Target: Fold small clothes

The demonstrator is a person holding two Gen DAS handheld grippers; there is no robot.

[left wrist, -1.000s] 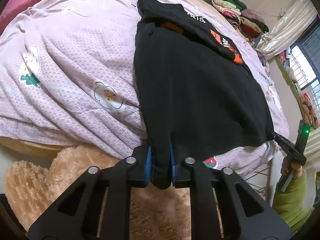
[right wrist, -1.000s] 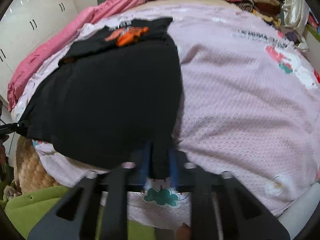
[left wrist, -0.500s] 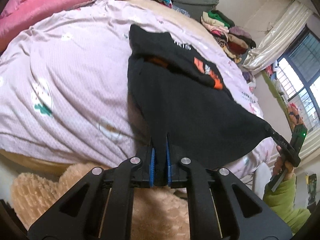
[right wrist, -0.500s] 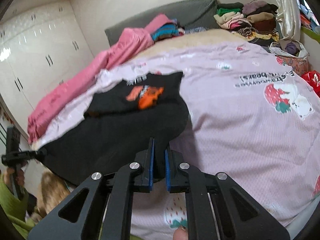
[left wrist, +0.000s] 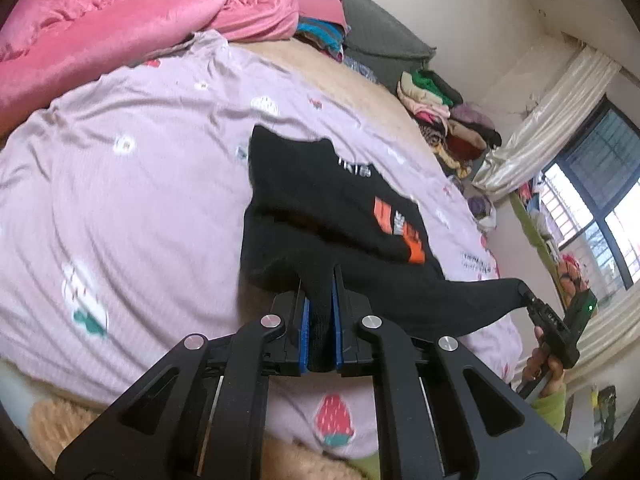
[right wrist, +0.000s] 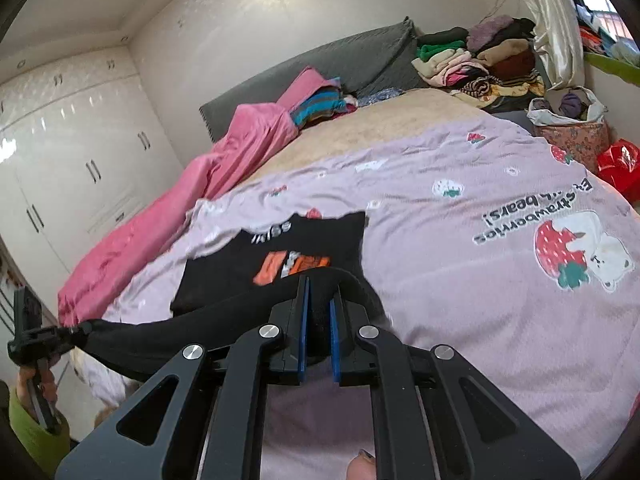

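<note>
1. On the bed (right wrist: pixel 460 300), over its lilac strawberry-print cover, lies my black T-shirt (left wrist: pixel 332 216) with the orange print facing up.
2. My left gripper (left wrist: pixel 320 320) has its jaws pinched tight on one corner of the shirt's near hem, black cloth bunched between the blue pads.
3. My right gripper (right wrist: pixel 318 324) has its jaws closed on the other hem corner the same way.
4. Between the two, the hem hangs raised and stretched off the bed, while the shirt's far part rests on the cover.
5. Beside the shirt a pink blanket (left wrist: pixel 120 32) lies bunched; a clothes pile (right wrist: pixel 476 60) sits near the headboard.
</note>
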